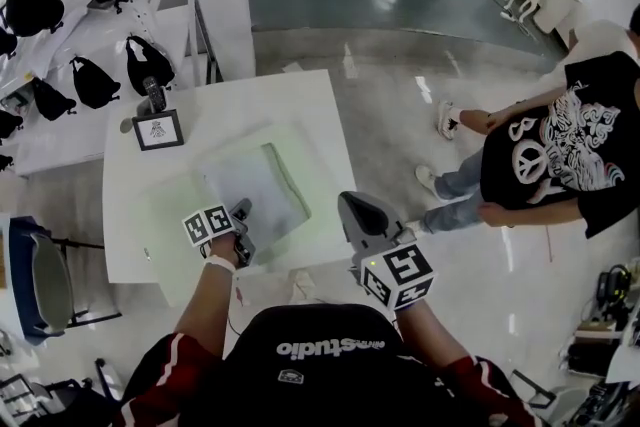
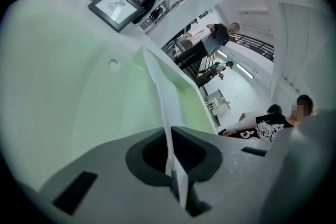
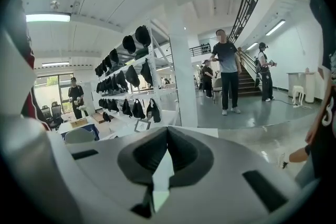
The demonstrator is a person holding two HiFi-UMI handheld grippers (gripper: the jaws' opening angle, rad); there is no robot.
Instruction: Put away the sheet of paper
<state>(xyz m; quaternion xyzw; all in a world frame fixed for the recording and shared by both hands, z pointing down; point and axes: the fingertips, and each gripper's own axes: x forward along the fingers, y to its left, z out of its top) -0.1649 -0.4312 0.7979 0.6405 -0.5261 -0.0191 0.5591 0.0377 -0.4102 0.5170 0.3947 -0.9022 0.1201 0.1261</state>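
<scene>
**A:** How do we expect the sheet of paper (image 1: 262, 185) to handle?

**B:** We judge it very light, thin and limp. It will sag and flutter wherever it is unsupported, and it creases or tears if we pull hard. A hold at the edge seems best to us, with the pads well onto the margin so it cannot slide out.

**A:** Where is it?

**B:** On the white table (image 1: 320, 95), lying over the pale green mat (image 1: 170, 205). Its near edge is in the left gripper (image 1: 240, 213). In the left gripper view the sheet (image 2: 160, 86) runs edge-on from the jaws out over the green.

**A:** So how do the left fingers stand?

**B:** The left gripper (image 2: 170, 131) has its jaws pressed together on the paper. The dark pads (image 2: 199, 152) pinch the edge with no gap that we can see, and a short tail of paper pokes out behind the tips.

**A:** And the right one?

**B:** The right gripper (image 1: 347, 202) hangs by the table's near right corner, apart from the sheet. In the right gripper view (image 3: 168, 131) its tips meet and nothing reaches out past them. A pale sliver shows in the hollow behind the tips, and we cannot tell what it is
</scene>
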